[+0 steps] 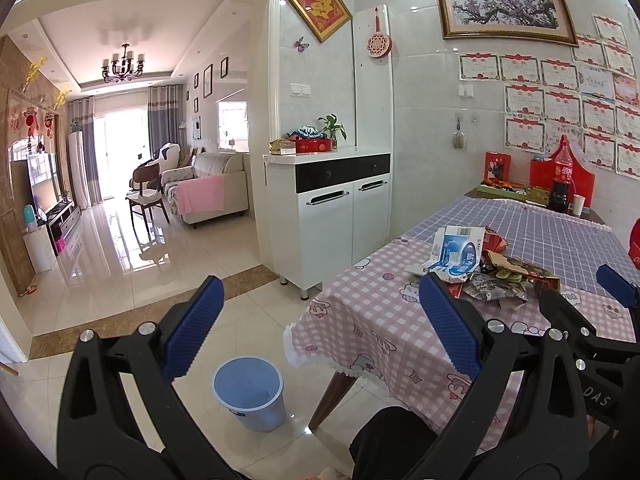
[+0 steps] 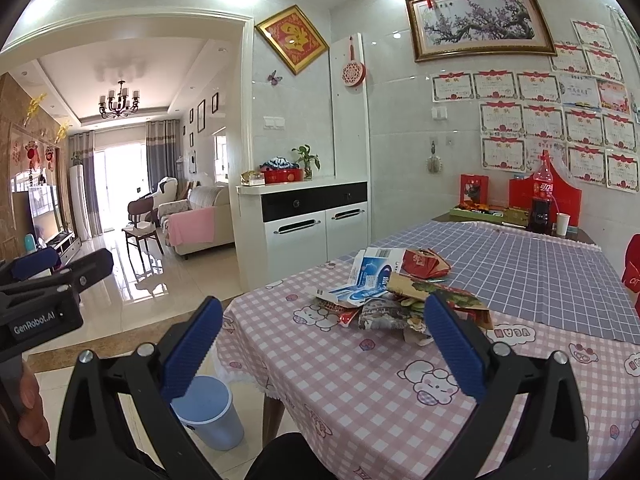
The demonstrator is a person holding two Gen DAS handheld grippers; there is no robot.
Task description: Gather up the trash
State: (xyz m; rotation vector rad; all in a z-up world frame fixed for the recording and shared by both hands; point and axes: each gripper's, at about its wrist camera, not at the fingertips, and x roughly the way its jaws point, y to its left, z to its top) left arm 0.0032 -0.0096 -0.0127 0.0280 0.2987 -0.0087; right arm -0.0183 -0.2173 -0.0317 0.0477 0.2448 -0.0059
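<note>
left gripper (image 1: 320, 308) jaws spread wide, nothing between them, held off the table's near-left corner. blue bin (image 1: 250, 392) on the floor just beside that corner, below the gripper. pink check tablecloth (image 2: 360, 392) covers the near end, blue grid cloth further back. trash pile (image 2: 400, 296) sits mid-table: blue-white carton (image 2: 368, 276), red wrapper (image 2: 424, 262), crumpled printed packets. right gripper (image 2: 324, 324) also spread, empty, short of the pile. cola bottle (image 2: 542, 200) at far end by the wall.
</note>
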